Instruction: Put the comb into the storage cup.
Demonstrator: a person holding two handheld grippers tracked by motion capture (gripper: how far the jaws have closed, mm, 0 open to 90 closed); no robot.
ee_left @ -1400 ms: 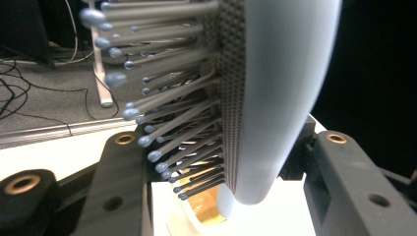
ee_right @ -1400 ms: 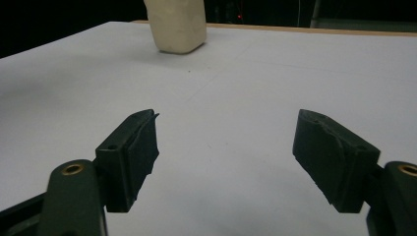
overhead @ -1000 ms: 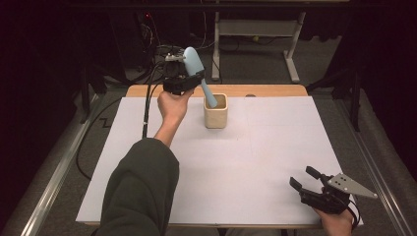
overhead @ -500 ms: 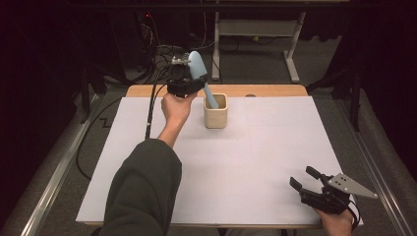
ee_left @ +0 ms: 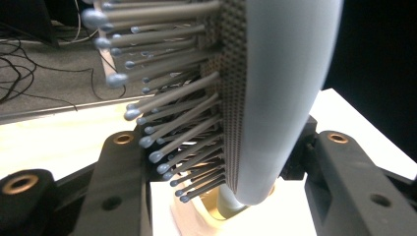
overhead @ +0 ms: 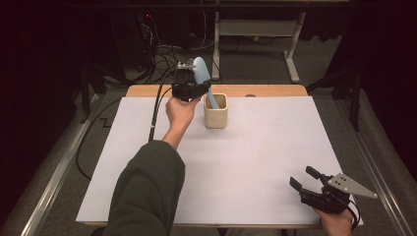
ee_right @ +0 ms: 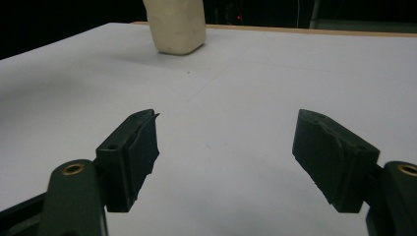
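- At the far middle of the bench (overhead: 275,147), toward twelve o'clock on its white sheet, stands a cream square cup (overhead: 215,117) with its mouth up.
- The left hand-held gripper (overhead: 193,88) hovers just beside the cup's rim, at about ten o'clock from it, and pinches a pale blue hairbrush (overhead: 201,76).
- The hairbrush is tilted: its head rises above the gripper toward eleven o'clock, and its handle slants down into the cup's mouth.
- In the left gripper view the black jaws clamp the hairbrush (ee_left: 285,98) at its lower head, one on each side, with the grey bristles (ee_left: 162,123) pointing to nine o'clock.
- Below the brush in that view, the cup's opening (ee_left: 196,216) shows with the handle entering it.
- The left forearm, in a dark green sleeve (overhead: 147,191), reaches across the sheet from six o'clock.
- The right hand-held gripper (overhead: 307,179) sits at the near right corner, about five o'clock on the bench, well apart from the cup.
- Its jaws are spread wide with nothing between them, and its grey three-cornered plate (overhead: 351,186) points to three o'clock.
- In the right gripper view the cup (ee_right: 177,27) stands far off at eleven o'clock.
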